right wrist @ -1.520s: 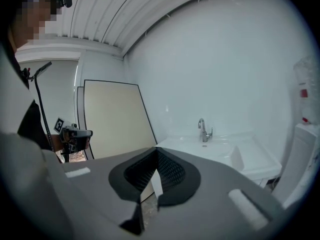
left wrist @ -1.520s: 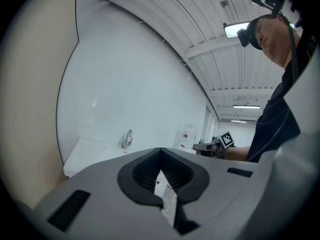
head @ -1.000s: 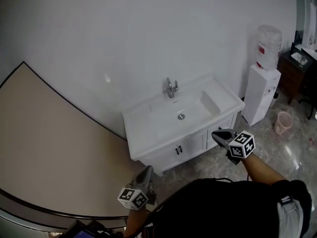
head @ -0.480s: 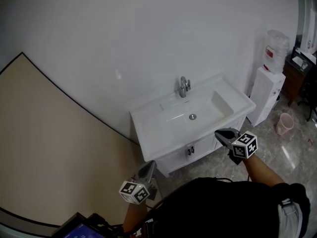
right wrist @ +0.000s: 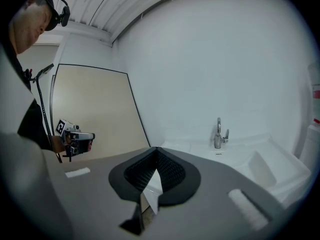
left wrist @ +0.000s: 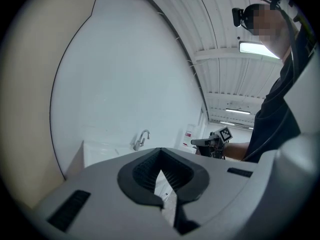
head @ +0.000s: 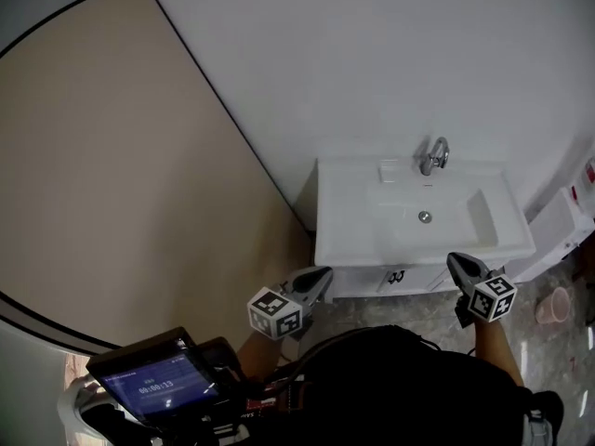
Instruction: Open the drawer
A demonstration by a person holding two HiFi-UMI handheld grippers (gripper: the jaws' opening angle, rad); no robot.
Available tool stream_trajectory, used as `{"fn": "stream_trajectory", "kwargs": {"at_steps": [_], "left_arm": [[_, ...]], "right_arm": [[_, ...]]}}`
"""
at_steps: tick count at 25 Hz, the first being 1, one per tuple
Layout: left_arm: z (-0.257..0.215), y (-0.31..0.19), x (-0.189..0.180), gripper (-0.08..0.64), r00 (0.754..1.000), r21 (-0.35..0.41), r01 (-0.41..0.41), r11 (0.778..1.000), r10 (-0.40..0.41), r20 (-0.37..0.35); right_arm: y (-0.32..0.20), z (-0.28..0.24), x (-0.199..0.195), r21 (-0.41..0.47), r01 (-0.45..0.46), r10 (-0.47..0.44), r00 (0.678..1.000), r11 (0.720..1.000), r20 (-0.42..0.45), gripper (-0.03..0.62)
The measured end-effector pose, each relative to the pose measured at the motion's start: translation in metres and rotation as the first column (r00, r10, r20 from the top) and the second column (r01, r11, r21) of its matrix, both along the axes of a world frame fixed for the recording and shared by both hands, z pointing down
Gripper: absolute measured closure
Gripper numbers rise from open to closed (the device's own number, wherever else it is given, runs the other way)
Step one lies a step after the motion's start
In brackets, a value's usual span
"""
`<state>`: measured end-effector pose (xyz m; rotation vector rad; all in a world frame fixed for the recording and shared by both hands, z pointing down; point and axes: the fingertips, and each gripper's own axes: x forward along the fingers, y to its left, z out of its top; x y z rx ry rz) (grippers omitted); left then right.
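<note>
Head view: white cabinet (head: 367, 282) with a sink (head: 349, 207) on top stands against the white wall, right of centre. Faucet (head: 432, 154) at the far edge of the sink, drain in the basin. The drawer is somewhere in the cabinet front, which faces the person and looks fully shut. Two small dark handles (head: 397, 275) sit close together mid-front; the front is seen too steeply to tell a drawer panel from the doors.

Left gripper (head: 321, 275) hangs in the air near the cabinet's near left corner, tip pointing at it, not touching. Its own view shows the jaws together, nothing between the pads. Right gripper (head: 457, 262) is just in front of the right part of the cabinet front, well right of the handles; contact cannot be told. Jaws together too, nothing held. Neither gripper is on a handle. The two are well apart, with the handles between them.

A beige panel (head: 121, 156) with a dark edge covers the wall on the left. A tablet (head: 158, 377) with a lit screen is near, bottom left. A water dispenser (head: 562, 226) stands just right of the cabinet, and a pink bin (head: 556, 303) on the marble floor near it.
</note>
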<state>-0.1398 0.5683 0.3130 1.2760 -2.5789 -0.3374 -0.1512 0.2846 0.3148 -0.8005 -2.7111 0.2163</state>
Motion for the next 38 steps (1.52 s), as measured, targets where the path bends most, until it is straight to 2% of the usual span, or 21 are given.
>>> {"fn": "stream_trajectory", "kwargs": {"at_steps": [9, 15, 17, 29, 34, 38], "left_arm": [[0.001, -0.029, -0.039, 0.565, 0.995, -0.031, 0.1, 0.995, -0.1, 0.004], [-0.012, -0.129, -0.086, 0.565, 0.99, -0.022, 0.143, 0.99, -0.142, 0.02], [-0.013, -0.148, -0.094, 0.565, 0.988, -0.016, 0.154, 0.988, -0.154, 0.023], [-0.026, -0.174, -0.111, 0.565, 0.985, -0.015, 0.172, 0.985, -0.171, 0.035], [-0.017, -0.222, -0.137, 0.565, 0.987, -0.033, 0.162, 0.986, -0.162, 0.019], [-0.014, -0.219, -0.148, 0.565, 0.99, -0.031, 0.143, 0.989, -0.143, 0.008]], "right_arm": [[-0.03, 0.02, -0.067, 0.013, 0.101, -0.101, 0.995, 0.995, -0.008, 0.595], [-0.115, 0.014, -0.13, 0.009, 0.173, -0.173, 0.985, 0.985, 0.008, 0.595], [-0.129, 0.012, -0.142, 0.012, 0.194, -0.194, 0.981, 0.981, 0.015, 0.595], [-0.158, 0.006, -0.162, 0.001, 0.198, -0.198, 0.98, 0.98, 0.012, 0.595], [-0.206, 0.02, -0.185, -0.016, 0.187, -0.187, 0.982, 0.982, -0.004, 0.595], [-0.205, 0.022, -0.192, -0.016, 0.166, -0.167, 0.986, 0.986, -0.012, 0.595]]}}
